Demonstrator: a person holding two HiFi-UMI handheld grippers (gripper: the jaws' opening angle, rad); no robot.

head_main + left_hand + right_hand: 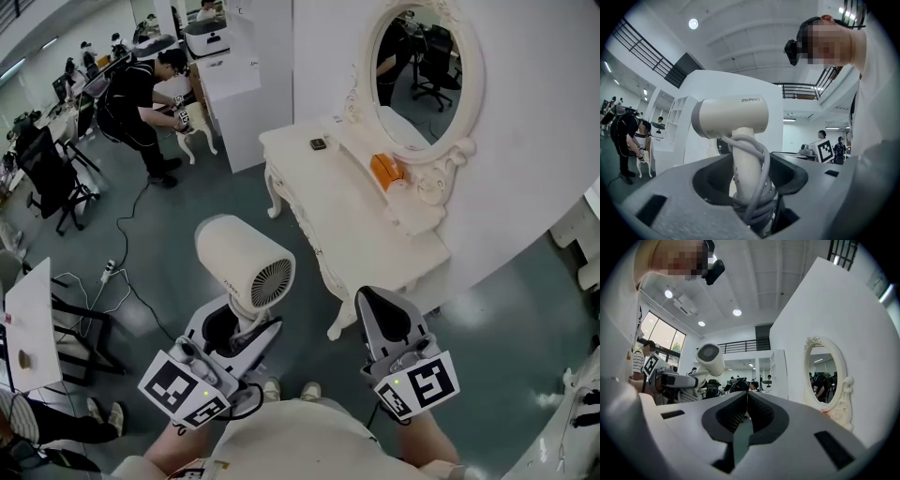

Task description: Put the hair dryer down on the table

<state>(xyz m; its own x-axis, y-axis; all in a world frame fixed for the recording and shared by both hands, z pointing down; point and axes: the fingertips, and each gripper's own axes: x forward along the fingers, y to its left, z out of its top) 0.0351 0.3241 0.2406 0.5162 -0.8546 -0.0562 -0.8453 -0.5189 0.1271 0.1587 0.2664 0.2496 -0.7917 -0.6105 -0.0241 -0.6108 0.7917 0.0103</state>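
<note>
A cream hair dryer (246,261) stands upright in the air, its grille facing the front right and its grey cord wound round the handle (743,164). My left gripper (228,323) is shut on that handle, low and to the left of the white dressing table (361,234). The dryer hangs over the floor, short of the table's near end. My right gripper (382,309) is held near the table's front corner, jaws pressed together with nothing between them. The right gripper view shows the dryer (710,358) off to the left.
On the table's back stand an oval mirror (427,70) and an orange thing (385,170); a small dark thing (319,143) lies at the far end. A person (141,98) bends over at the far left, near chairs and floor cables (127,234).
</note>
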